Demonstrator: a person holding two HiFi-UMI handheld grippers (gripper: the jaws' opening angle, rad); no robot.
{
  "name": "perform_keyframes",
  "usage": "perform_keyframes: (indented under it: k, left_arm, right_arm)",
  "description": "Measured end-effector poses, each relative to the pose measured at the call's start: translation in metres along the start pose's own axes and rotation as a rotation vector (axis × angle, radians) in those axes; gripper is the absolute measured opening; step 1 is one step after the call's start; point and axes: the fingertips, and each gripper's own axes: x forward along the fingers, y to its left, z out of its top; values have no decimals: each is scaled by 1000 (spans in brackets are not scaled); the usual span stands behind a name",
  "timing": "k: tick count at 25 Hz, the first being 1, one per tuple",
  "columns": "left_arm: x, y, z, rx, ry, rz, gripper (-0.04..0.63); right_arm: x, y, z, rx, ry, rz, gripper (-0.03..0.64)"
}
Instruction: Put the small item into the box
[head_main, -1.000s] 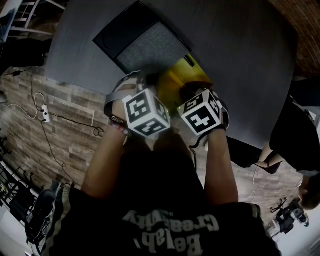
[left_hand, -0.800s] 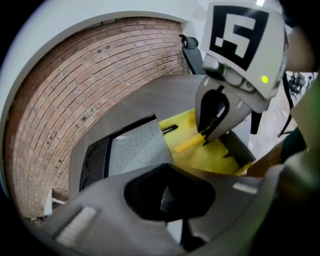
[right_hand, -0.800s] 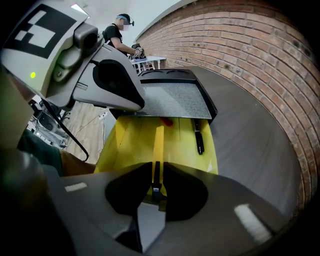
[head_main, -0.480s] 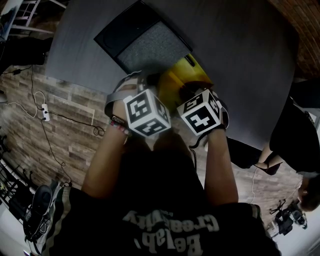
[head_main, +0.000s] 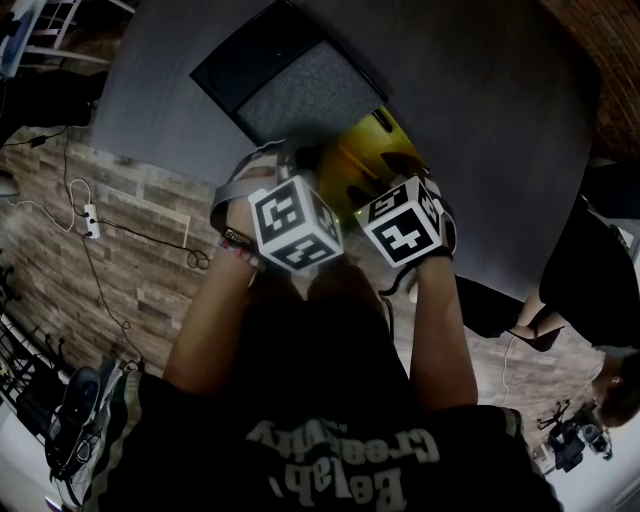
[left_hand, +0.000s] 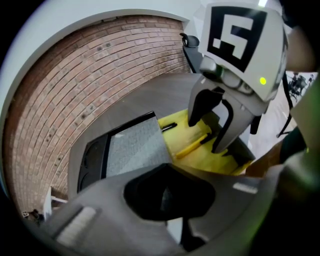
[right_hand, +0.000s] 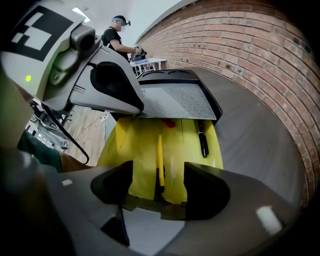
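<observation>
Left fingers (left_hand: 167, 195): drawn together, nothing visible between them; held low, just beside the yellow box (left_hand: 200, 161).
Grey foam lid (right_hand: 175, 102): beyond both pairs of fingers, lying open at the far end of the box on the worktop (right_hand: 260, 142).
Right fingers (right_hand: 157, 186): just been opening, now spread wide and gripping nothing; poised over the near end of the box.
Yellow pen (right_hand: 159, 150): apparently the small item; lying lengthwise on the box floor, under the gap between the right fingers, clear of both pads.
Black pen (right_hand: 202, 139): right of that gap, also inside the box, near its right wall.
Stage: placement apparently made; only the withdrawal left.
Risk one: snagging the yellow pen's near end with a pad on the way up and flicking it out, because the pads hang so close over it.
Risk two: nudging the box wall with either pair of fingers and sliding the box, since both sit right at its edge.
</observation>
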Motion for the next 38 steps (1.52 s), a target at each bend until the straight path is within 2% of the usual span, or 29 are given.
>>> perform_keyframes:
  k: [7,19,21,22,25,30,38]
  left_arm:
    - [-2,0,4,-10,-16,-9,5]
    - [1,-1,2,-1,-12,-21,3]
    - [1,-1,3,-3,-12,-22,4]
    - [1,-1,3,-3,-12,-23,3]
    - [1,-2,3,-3,-11,-25,5]
    - [1,-2,4,-8,-13,-24,3]
    - [3,-2,5,-11,-16,-26,4]
  right_arm:
    - [1,3,-2,-9,7,10,348]
    - [1,4,-4,-1,11,16,344]
    - [-1,2,-2,-2,-5,2,321]
    - [-3,0,0,-5,-19,-13,281]
    - [-10,-6,6,-16,-61,-52,14]
    - [-12,-2,8,7,-69,-21,6]
    - [-11,-5,8,1,-64,-31,6]
